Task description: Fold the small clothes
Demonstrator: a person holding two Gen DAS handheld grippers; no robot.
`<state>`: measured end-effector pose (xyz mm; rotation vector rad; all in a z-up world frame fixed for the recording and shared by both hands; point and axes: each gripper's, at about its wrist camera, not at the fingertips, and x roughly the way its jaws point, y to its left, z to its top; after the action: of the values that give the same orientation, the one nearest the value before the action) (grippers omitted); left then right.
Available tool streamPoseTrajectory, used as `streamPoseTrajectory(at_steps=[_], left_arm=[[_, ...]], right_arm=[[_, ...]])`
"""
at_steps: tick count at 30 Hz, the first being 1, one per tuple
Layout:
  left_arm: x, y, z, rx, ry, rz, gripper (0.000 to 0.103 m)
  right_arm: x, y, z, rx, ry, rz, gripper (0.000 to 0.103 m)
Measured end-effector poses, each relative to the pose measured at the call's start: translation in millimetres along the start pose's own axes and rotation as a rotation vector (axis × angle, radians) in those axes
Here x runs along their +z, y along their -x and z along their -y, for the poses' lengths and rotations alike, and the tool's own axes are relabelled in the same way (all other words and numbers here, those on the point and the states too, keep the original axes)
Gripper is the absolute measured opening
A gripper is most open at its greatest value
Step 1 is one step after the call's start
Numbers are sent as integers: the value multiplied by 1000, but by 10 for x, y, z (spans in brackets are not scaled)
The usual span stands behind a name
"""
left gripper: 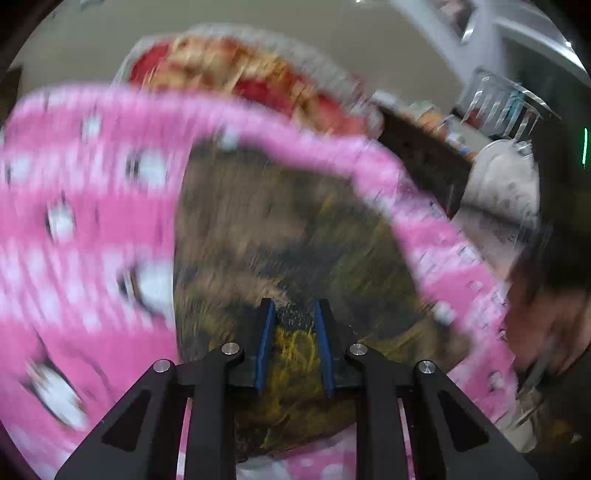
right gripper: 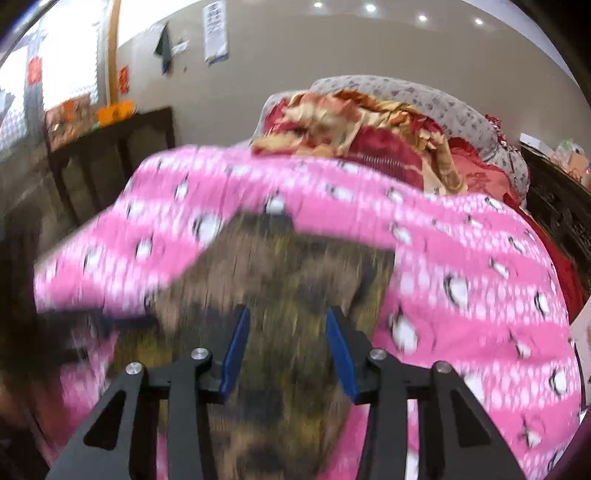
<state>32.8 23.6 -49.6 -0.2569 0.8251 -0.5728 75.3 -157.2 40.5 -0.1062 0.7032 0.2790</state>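
pink penguin-print bedding (right gripper: 461,266) under a brown patterned garment (right gripper: 288,280), beige wall (right gripper: 295,55) behind; left gripper (left gripper: 294,314) pinches it, right gripper (right gripper: 288,321) parted.

Home, bedroom-like living space. Pink bedspread (right gripper: 461,258) with white dots and penguin print covers foreground. Heap of red and gold quilts (right gripper: 369,125) under grey floral blanket (right gripper: 424,92) at 12 o'clock. Dark wooden cabinet (right gripper: 110,155) at 10 o'clock, orange boxes on top. Paper calendar (right gripper: 216,31) and red notes on beige wall. Ceiling spotlights (right gripper: 369,7) at 12. Cluttered shelf (left gripper: 443,129) at 2 o'clock in left view.
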Motion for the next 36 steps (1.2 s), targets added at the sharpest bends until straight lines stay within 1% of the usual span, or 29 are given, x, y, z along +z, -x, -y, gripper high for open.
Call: streamPoseTrajectory(at_steps=[1,2,3,4,5,6,7,8,9,10,11,12,14,19,22,24,26,27,28,29,30,31,32,33,34,36], left_arm=[[-23,8,-60,-27,30,23,2],[-5,22,-91,-35,47,24,1],[4,18,-138,-53,71,20,1],[-8,13,-164,-63,76,20,1],[-14,15,-160,-65,75,24,1],[-7,7,-137,-55,65,23,1],[1,-4,-114,-42,54,22,1],[-4,-9,-93,-29,43,23,1],[-7,-6,-81,-22,37,24,1],[-12,-4,-79,-23,39,25,1],[-12,-6,-76,-26,44,26,1],[-4,-13,-73,-28,46,26,1],[-3,-19,-50,-17,38,27,1],[11,-27,-54,-10,31,28,1],[6,-31,-47,-8,30,29,1],[7,-27,-48,-6,31,26,1],[23,-3,-19,11,22,15,1],[48,21,28,45,14,2,3],[65,60,71,82,16,-4,6],[92,95,132,134,20,-11,14],[131,138,227,209,31,-19,23],[158,157,304,274,36,-31,26],[171,168,364,322,32,-38,28],[195,202,466,390,14,-36,28],[195,240,531,427,-4,-26,28],[217,314,702,495,-59,-2,28]], right_arm=[[127,-96,31,27,-18,-12,43],[232,-278,59,61,-32,-57,43],[272,-437,86,70,-44,-98,43],[278,-679,149,49,-63,-158,41],[240,-934,229,28,-78,-216,35],[159,-1229,335,13,-77,-271,33],[106,-1349,383,29,-63,-276,33],[32,-1368,379,41,-8,-190,32],[-16,-1360,315,12,50,-153,32],[-81,-1337,206,-45,115,-112,32],[-109,-1313,157,-73,138,-95,32],[-118,-1293,157,-81,141,-82,32],[-109,-1288,200,-65,125,-83,32],[-105,-1287,231,-58,118,-82,32],[-106,-1292,215,-66,124,-81,32],[-107,-1261,185,-88,135,-82,34],[-100,-1171,14,-110,148,-132,35],[-55,-1139,-23,-106,145,-171,35],[-16,-1029,-26,-106,117,-187,36],[4,-905,-3,-102,82,-188,37],[0,-789,29,-105,56,-185,40],[-37,-587,60,-116,26,-166,48],[-72,-461,90,-129,18,-149,58],[-120,-348,124,-153,12,-134,61],[-212,-220,187,-198,2,-113,61],[-390,-119,300,-259,-4,-95,61]])
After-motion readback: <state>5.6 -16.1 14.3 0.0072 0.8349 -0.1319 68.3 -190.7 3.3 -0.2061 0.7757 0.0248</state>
